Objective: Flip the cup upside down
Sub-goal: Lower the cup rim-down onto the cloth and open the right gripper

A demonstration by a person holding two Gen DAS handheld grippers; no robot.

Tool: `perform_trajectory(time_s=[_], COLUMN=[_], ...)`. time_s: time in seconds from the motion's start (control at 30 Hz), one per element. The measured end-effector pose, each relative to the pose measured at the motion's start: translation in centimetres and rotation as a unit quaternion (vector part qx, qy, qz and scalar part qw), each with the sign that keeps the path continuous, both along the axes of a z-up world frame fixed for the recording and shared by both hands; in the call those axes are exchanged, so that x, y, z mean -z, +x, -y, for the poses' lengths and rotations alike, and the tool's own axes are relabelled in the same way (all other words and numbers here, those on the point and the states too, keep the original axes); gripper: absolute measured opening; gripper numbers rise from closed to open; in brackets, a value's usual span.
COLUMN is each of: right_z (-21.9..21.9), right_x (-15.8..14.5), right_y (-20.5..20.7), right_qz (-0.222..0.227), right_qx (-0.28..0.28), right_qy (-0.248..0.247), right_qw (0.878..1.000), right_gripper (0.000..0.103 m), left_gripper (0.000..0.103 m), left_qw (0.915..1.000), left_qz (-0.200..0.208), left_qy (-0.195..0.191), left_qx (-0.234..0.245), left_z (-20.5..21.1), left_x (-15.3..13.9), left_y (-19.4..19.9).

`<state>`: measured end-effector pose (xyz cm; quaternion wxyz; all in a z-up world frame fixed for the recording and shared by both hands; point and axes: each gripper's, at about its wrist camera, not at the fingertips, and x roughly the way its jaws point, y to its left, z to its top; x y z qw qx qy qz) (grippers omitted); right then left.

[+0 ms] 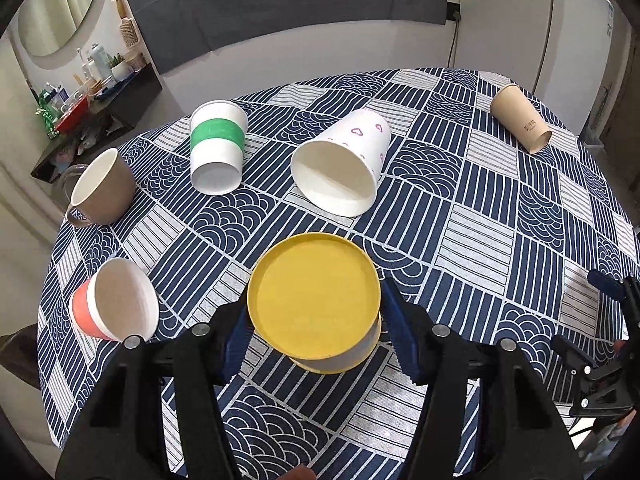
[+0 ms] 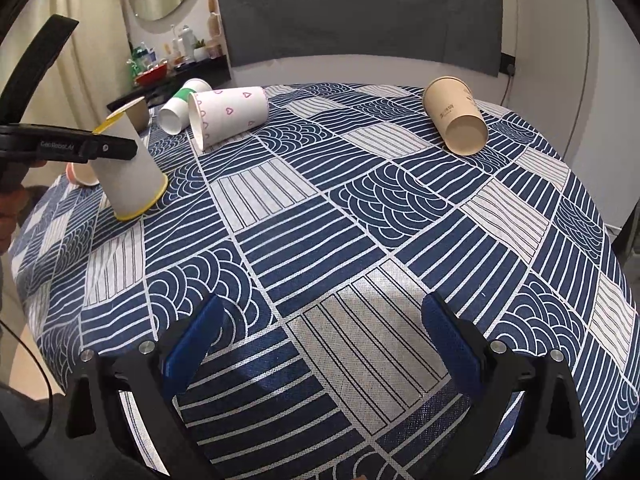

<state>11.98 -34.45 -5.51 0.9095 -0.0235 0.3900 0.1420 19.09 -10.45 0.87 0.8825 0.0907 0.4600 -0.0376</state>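
My left tongs point(image 1: 314, 334) are clamped on the yellow-rimmed cup point(image 1: 316, 300), their blue pads pressed against both sides of its wall. The cup stands mouth down on the counter point(image 2: 360, 240), slightly tilted, with its yellow base facing my left camera; from the right camera I see its yellow rim point(image 2: 140, 206) resting on the patterned cloth near the left edge.

My right tongs point(image 2: 324, 346) hang apart over bare cloth, holding nothing, well away from every cup.

Just left of the held cup lies an orange-banded cup point(image 1: 114, 302) on its side, mouth toward me. Beyond it a brown mug point(image 1: 102, 188) lies tipped near the counter's edge. Farther back, a green-banded cup point(image 1: 216, 146) and a heart-print cup point(image 1: 340, 162) lie on their sides next to each other, mouths open toward my left camera. A tan paper cup point(image 1: 520, 118) lies on its side at the far right, well apart from the rest.

Nothing sits between the left tongs and the cup. Behind the counter, a dark shelf point(image 1: 100, 108) carries bottles and clutter.
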Motion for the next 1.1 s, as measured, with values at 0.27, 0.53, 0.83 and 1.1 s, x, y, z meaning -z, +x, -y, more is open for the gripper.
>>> perform_trajectory(time_s=[0.27, 0.53, 0.83, 1.1], right_z=[-0.2, -1.3, -6.0, -9.5], right_x=[0.1, 0.0, -5.3, -7.3], right_y=[0.2, 0.5, -1.9, -3.9], right_qz=[-0.006, -0.016, 0.074, 0.117], right_qx=[0.002, 0.031, 0.004, 0.006], right_qy=[-0.011, -0.046, -0.065, -0.061], right_qw=[1.0, 0.998, 0.995, 0.991], right_gripper=[0.095, 0.095, 0.095, 0.095], left_gripper=[0.074, 0.09, 0.097, 0.097], left_qw=[0.9994, 0.998, 0.9921, 0.9863], left_qz=[0.02, 0.055, 0.124, 0.163], left_qy=[0.009, -0.006, 0.021, 0.027], left_qx=[0.027, 0.03, 0.011, 0.002], left_z=[0.4, -0.7, -3.8, -6.5], left_x=[-0.5, -2.5, -4.5, -4.3], left_y=[-0.7, -2.5, -6.0, -9.7])
